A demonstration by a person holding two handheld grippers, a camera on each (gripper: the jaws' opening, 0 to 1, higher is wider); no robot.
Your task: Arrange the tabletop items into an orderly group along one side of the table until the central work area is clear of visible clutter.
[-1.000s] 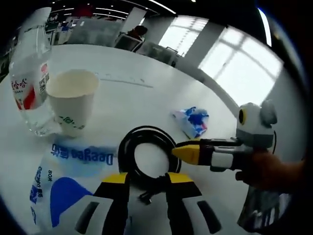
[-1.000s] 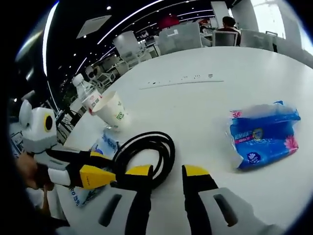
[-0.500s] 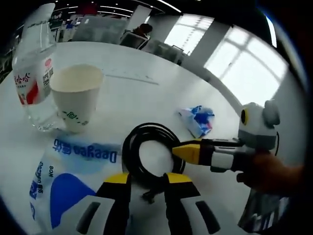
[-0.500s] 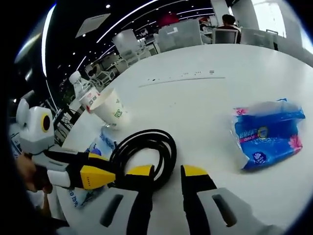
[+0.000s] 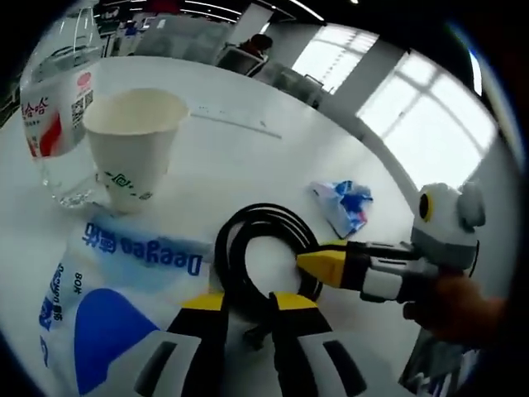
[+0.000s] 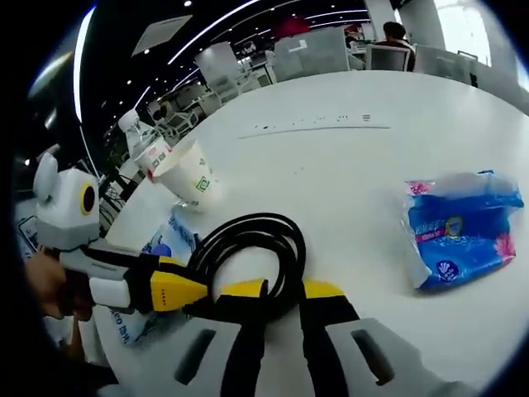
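Bright windows (image 5: 413,124) flank the white table (image 6: 331,165) (office chairs (image 6: 326,54) behind).

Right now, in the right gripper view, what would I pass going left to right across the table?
Water bottle → paper cup → coiled black cable → blue tissue pack.

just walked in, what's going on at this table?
A person is tidying a white table with two handheld grippers. Both are at a coiled black cable: the left gripper has its jaws nearly shut around the coil's near edge, and the right gripper does the same from the other side. A paper cup, a water bottle and a white-and-blue wipes pack sit grouped nearby; a blue tissue pack lies apart.
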